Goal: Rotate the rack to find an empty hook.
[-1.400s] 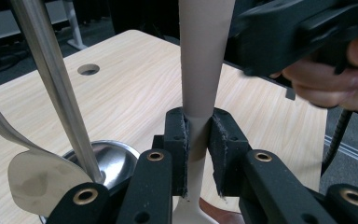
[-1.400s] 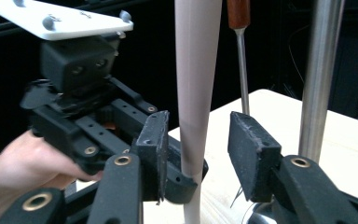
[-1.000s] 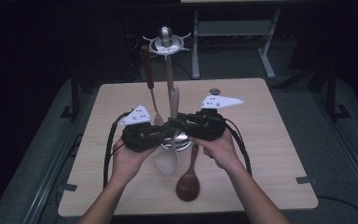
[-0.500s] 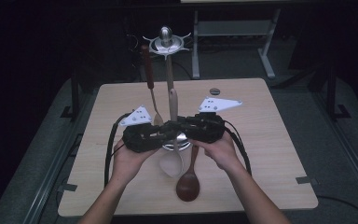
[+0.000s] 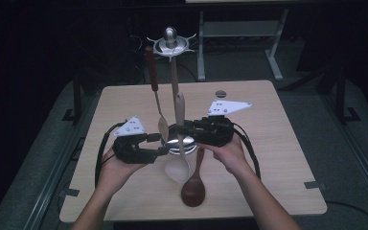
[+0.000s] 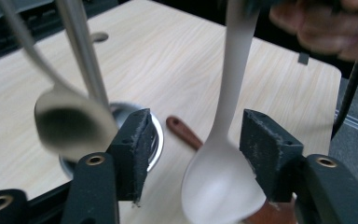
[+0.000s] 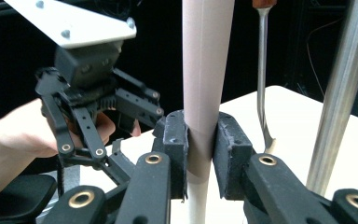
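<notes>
Utensil stand (image 5: 171, 45) sits mid-table (image 5: 278, 143): steel pole on a round chrome base (image 5: 179, 143), hook crown on top. Hanging from it at about 10 o'clock of the pole is a metal spoon with a reddish-brown handle (image 5: 155, 93).

Right tongs (image 5: 184, 128) come in from 3 o'clock, held level, hand wrapped under the body. Their pads are closed on the handle of the pale spoon (image 5: 179, 120), seen plainly in the right gripper view: the two black pads press the cream shaft (image 7: 200, 116) from either side. The spoon hangs upright just in front of the pole, bowl down, over the near edge of the base.

Left tongs (image 5: 163, 143) come in from 9 o'clock, also level. They have just been opening; in the left gripper view the jaws stand moderately wide with the pale spoon's bowl (image 6: 221, 182) between them, neither pad touching it.

Pale spoon: matte off-white, long tapering handle, broad oval bowl.

A dark wooden spoon (image 5: 194, 184) lies flat on the table at 6 o'clock of the base, bowl toward the person.
</notes>
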Motion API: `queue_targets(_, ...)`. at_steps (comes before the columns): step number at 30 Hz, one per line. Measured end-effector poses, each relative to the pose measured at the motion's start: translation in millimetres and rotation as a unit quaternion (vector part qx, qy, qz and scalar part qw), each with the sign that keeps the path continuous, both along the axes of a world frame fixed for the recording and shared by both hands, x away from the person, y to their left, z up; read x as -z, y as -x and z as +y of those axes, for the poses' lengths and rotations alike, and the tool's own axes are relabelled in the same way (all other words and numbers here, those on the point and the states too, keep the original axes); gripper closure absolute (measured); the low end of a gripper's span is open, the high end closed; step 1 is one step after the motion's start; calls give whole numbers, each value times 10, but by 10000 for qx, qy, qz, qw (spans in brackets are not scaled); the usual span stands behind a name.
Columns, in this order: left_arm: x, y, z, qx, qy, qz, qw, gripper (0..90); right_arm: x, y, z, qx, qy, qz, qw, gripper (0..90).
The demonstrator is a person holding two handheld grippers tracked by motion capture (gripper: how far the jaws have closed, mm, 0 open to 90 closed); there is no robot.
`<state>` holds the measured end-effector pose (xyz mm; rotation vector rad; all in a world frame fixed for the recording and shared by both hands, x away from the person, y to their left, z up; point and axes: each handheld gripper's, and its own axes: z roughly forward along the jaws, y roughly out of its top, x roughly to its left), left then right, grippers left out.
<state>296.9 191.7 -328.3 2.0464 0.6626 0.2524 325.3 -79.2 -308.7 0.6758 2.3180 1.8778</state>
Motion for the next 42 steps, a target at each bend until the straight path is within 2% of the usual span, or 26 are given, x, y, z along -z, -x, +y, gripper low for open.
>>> queue_targets(2,49,10,73,4,4,78,10000,414,-9,-21,-9,-77,-5,-43,10000,764)
queue_targets(4,89,18,146,75,-100,81,9999,386,-22,-40,-10,-144,20,-102,9998,764)
queue_targets(8,191,46,264,64,-11,224,9997,357,-39,-88,-12,-304,77,-136,9994,764)
queue_targets(11,290,64,357,93,-93,269,9996,326,-79,-131,-9,-457,73,-174,9988,764)
queue_targets(14,382,98,416,91,-69,361,9993,297,-157,-172,1,-554,49,-289,9980,764)
queue_targets(18,522,148,484,183,-213,370,9989,251,-295,-236,20,-729,43,-373,9966,764)
queue_targets(21,645,181,526,163,-297,506,9981,215,-391,-289,34,-790,24,-467,9958,764)
queue_targets(24,732,198,551,145,-431,428,9981,188,-470,-339,40,-868,-13,-471,9951,764)
queue_targets(27,806,213,577,151,-451,482,9977,179,-533,-386,54,-920,-39,-490,9945,764)
queue_targets(31,855,215,561,162,-469,546,9973,179,-592,-457,90,-1017,-109,-444,9938,764)
queue_targets(33,864,210,551,185,-526,531,9970,179,-601,-491,101,-1041,-143,-427,9936,764)
queue_targets(42,871,206,575,91,-507,496,9974,179,-597,-584,137,-1040,-176,-341,9938,764)
